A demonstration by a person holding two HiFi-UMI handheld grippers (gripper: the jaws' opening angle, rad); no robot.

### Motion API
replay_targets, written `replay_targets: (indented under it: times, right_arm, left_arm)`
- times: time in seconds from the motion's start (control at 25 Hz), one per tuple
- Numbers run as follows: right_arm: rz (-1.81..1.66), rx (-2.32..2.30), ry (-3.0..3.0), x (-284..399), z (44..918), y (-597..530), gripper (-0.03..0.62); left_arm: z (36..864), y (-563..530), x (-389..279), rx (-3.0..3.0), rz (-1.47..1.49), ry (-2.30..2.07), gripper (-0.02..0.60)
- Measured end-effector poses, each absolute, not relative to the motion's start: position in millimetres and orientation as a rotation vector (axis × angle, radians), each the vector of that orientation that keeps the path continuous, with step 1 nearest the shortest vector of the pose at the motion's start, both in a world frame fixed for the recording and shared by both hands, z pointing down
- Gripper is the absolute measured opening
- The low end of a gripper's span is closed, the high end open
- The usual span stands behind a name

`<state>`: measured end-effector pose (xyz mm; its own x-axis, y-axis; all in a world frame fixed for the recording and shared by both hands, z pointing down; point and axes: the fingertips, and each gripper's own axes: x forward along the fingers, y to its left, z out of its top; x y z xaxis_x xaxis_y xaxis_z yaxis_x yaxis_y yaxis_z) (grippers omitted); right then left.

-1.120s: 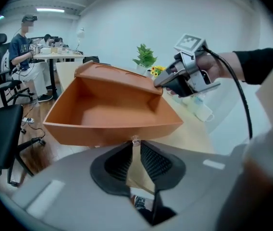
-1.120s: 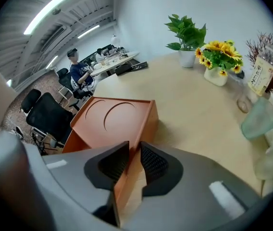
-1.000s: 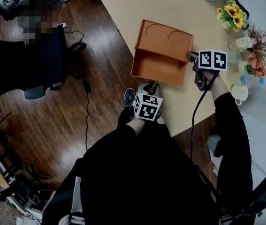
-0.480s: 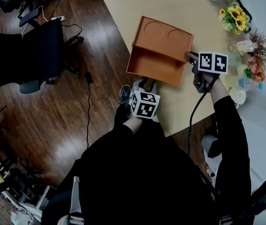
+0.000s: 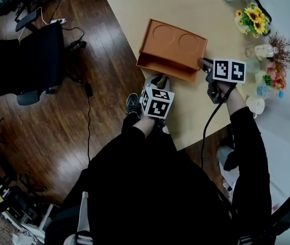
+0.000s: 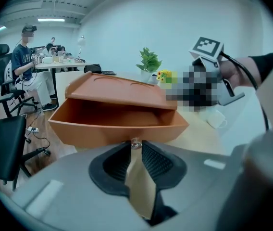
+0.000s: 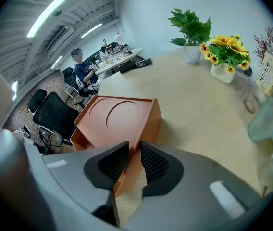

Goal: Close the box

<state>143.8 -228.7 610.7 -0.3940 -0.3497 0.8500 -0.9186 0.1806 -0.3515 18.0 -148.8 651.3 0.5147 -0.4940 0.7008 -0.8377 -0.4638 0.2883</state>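
Observation:
An orange box [image 5: 173, 40] with two round recesses in its lid lies on the light wooden table [image 5: 196, 111]. Its drawer [image 5: 163, 69] sticks out a little past the table's near edge. In the left gripper view the drawer front [image 6: 112, 121] fills the middle, with a small clear knob [image 6: 135, 142] on it. My left gripper [image 5: 160, 81] is right at that front, its jaws closing with only a narrow gap, the knob between their tips. My right gripper [image 5: 202, 63] is shut on the box's right side wall [image 7: 136, 138].
Sunflowers in a vase [image 5: 251, 17], dried flowers, bottles and a white mug [image 5: 257, 103] stand along the table's right side. A potted plant [image 7: 192, 30] is at the far end. A black office chair [image 5: 38, 60] and floor cables are to the left.
The drawer has slid well into the box. My left gripper followed it toward the box, and its jaws opened and narrowed again. The right gripper kept its hold.

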Motion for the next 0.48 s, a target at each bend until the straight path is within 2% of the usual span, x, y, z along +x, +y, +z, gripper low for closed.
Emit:
replay_targets:
  times: [0.48]
  right_arm:
    - [1.194, 1.203, -1.848, 145, 611, -229, 0.084]
  left_arm:
    - [651, -197, 30, 2.118, 0.699, -1.084, 0.052]
